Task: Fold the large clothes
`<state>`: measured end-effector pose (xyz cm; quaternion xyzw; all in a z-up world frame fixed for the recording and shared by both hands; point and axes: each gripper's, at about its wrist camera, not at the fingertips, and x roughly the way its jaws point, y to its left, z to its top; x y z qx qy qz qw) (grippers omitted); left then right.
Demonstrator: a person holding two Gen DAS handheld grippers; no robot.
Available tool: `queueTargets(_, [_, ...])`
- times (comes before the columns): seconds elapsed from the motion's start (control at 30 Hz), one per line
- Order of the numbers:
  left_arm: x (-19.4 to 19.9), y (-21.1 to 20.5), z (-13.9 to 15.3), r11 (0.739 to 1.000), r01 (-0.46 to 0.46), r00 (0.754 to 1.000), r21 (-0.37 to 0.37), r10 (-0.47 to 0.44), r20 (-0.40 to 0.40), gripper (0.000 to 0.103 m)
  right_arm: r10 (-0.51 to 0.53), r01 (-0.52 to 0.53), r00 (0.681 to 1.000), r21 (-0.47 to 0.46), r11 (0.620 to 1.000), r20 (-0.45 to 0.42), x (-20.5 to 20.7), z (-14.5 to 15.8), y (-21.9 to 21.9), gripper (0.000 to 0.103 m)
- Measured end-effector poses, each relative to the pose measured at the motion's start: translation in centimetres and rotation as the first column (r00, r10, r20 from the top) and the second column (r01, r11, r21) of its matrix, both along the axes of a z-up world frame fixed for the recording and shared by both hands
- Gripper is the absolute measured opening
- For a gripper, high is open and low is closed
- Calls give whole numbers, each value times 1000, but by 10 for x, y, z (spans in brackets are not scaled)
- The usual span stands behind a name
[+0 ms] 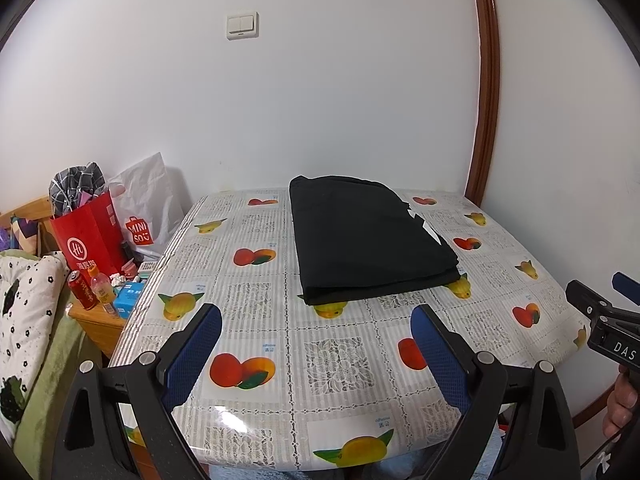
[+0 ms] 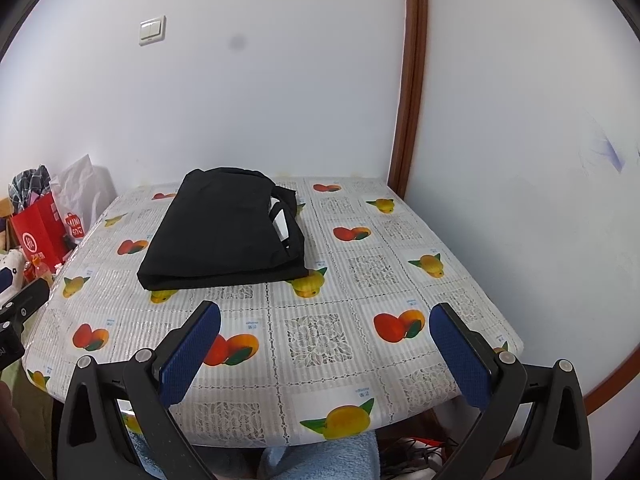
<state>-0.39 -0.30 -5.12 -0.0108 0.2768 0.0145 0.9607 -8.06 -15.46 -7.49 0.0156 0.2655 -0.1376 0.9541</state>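
Cloth (image 1: 370,238), black and folded into a thick rectangle, is lying on the far half of the table (image 1: 328,360), close to the white wall (image 1: 320,100). From the right wrist view the same cloth (image 2: 224,232) is sitting left of centre, with a bit of white showing at its right edge where the layers are parting. Two printed yellow fruits on the tablecloth are peeking out from under its near edge.

The left gripper (image 1: 316,344) is hovering over the near edge of the table, its blue pads (image 1: 194,354) standing wide apart with nothing between them. The right gripper (image 2: 324,344) is hanging the same way, blue pads (image 2: 460,354) spread wide and holding nothing. Both are well apart from the cloth. The right gripper is also showing at the right rim of the left view, with a hand (image 1: 622,404) wrapping its handle.

Off the left side of the table, a red bag (image 1: 90,240) is standing stuffed with checked fabric, a white bag (image 1: 146,208) leaning behind it. A red can (image 1: 82,290), a bottle (image 1: 102,286) and a blue box (image 1: 128,298) are sitting near them on a wooden stand. A switch (image 1: 242,26) is sitting high on the wall, and a brown door frame (image 1: 486,80) is running up the right.
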Motion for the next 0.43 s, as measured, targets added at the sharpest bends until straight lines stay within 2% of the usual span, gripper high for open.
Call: queueTargets(0.43, [2, -2, 0, 1000, -7, 1000, -6, 7, 0, 96, 8, -8, 1000, 3, 1000, 2, 1, 0, -2, 103])
